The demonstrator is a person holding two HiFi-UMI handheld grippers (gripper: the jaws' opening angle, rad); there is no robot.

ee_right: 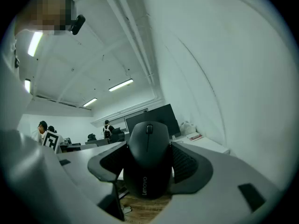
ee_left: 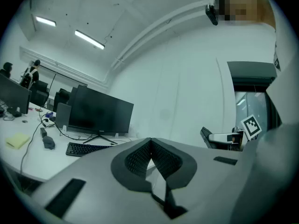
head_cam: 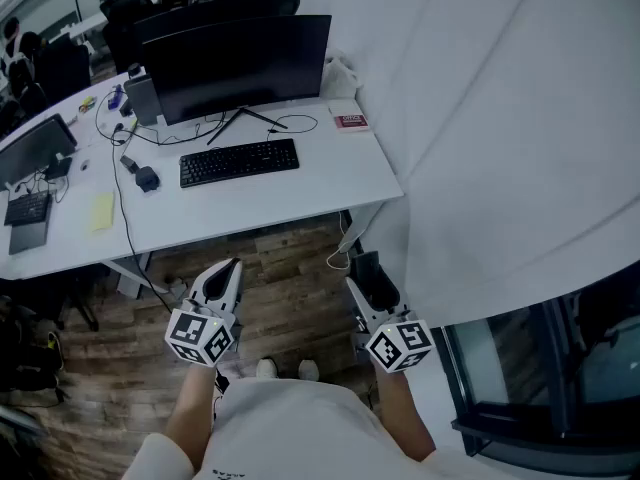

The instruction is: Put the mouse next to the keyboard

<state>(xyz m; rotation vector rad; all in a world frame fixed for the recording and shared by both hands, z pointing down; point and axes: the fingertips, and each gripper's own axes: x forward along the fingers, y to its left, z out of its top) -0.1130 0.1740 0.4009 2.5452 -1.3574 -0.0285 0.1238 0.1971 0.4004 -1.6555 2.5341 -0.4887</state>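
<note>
Right gripper [head_cam: 368,280]: fingers clamp black matte computer mouse [ee_right: 148,157]. Left gripper [ee_left: 150,143]: fingers pressed together (nothing between). Flat black keyboard [head_cam: 239,162] on white table [head_cam: 300,200], well apart.

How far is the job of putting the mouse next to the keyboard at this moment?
Done: the mouse is picked up, clamped in the right gripper. In hand: carrying it; the person stands back from the desk, over the wooden floor. Still to do: reach the desk and set the mouse down beside the keyboard, then open the jaws. The left gripper is shut and empty.
</note>
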